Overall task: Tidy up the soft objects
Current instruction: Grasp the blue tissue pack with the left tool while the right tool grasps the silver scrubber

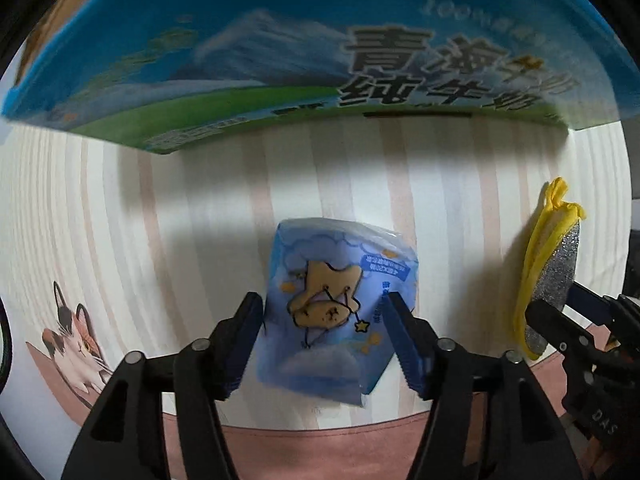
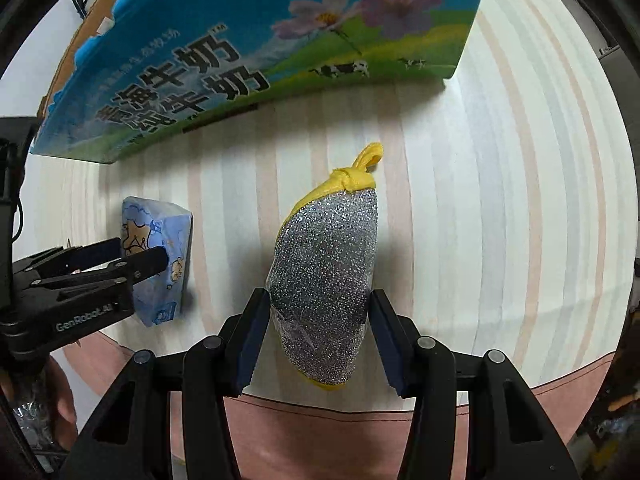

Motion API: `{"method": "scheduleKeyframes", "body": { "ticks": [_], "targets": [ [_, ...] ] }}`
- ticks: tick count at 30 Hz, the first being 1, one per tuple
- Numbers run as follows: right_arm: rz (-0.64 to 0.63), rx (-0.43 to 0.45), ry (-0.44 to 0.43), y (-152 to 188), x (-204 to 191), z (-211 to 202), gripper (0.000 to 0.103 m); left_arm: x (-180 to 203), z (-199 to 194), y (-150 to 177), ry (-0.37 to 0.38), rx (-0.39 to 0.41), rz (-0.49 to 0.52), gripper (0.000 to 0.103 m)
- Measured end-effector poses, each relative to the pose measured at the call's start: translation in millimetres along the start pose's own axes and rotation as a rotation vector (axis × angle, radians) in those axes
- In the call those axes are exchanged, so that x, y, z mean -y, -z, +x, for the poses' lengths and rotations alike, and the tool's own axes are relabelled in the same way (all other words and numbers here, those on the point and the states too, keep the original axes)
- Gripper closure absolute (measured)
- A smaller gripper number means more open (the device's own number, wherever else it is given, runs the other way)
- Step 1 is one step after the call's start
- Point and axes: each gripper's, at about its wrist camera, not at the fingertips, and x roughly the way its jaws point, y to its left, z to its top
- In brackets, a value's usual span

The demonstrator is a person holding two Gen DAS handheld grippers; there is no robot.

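A blue tissue pack [image 1: 340,312] with a cartoon print sits between the fingers of my left gripper [image 1: 322,320], which is shut on its sides and holds it above the striped tablecloth; the pack also shows in the right wrist view [image 2: 160,256]. A silver glitter sponge with yellow edging and loop [image 2: 326,276] sits between the fingers of my right gripper [image 2: 320,312], which is shut on its lower half. The sponge also shows at the right of the left wrist view [image 1: 548,276].
A blue milk carton box [image 1: 320,52] stands behind both objects, also in the right wrist view [image 2: 248,52]. The tablecloth [image 1: 160,220] is cream with pale stripes, a cat print [image 1: 76,344] and a pink border.
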Motion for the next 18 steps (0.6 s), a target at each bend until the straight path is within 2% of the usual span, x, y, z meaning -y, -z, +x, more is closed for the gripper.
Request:
{"method": "scheduleKeyframes", "body": {
  "ticks": [2, 5, 8, 9, 11, 17, 18],
  "targets": [
    [-0.003, -0.006, 0.007, -1, -6, 7, 0.049, 5, 8, -1, 0.013, -0.015, -0.003, 0.038],
    [-0.008, -0.009, 0.014, -4, -12, 14, 0.049, 4, 22, 10, -0.008, -0.024, 0.022, 0.027],
    [-0.019, -0.008, 0.026, -6, -17, 18, 0.049, 28, 40, 16, -0.026, -0.057, 0.041, 0.015],
    [-0.022, -0.01, 0.03, -6, -18, 19, 0.049, 31, 45, 19, -0.027, -0.058, 0.039, 0.008],
    [-0.025, -0.012, 0.032, -7, -19, 18, 0.049, 45, 52, 24, -0.043, -0.04, 0.031, 0.004],
    [-0.02, -0.006, 0.045, -5, -18, 18, 0.047, 34, 57, 26, -0.012, -0.022, 0.015, 0.003],
    [-0.018, -0.007, 0.045, -5, -18, 18, 0.047, 14, 56, 25, -0.012, -0.017, 0.019, 0.007]
  ]
}}
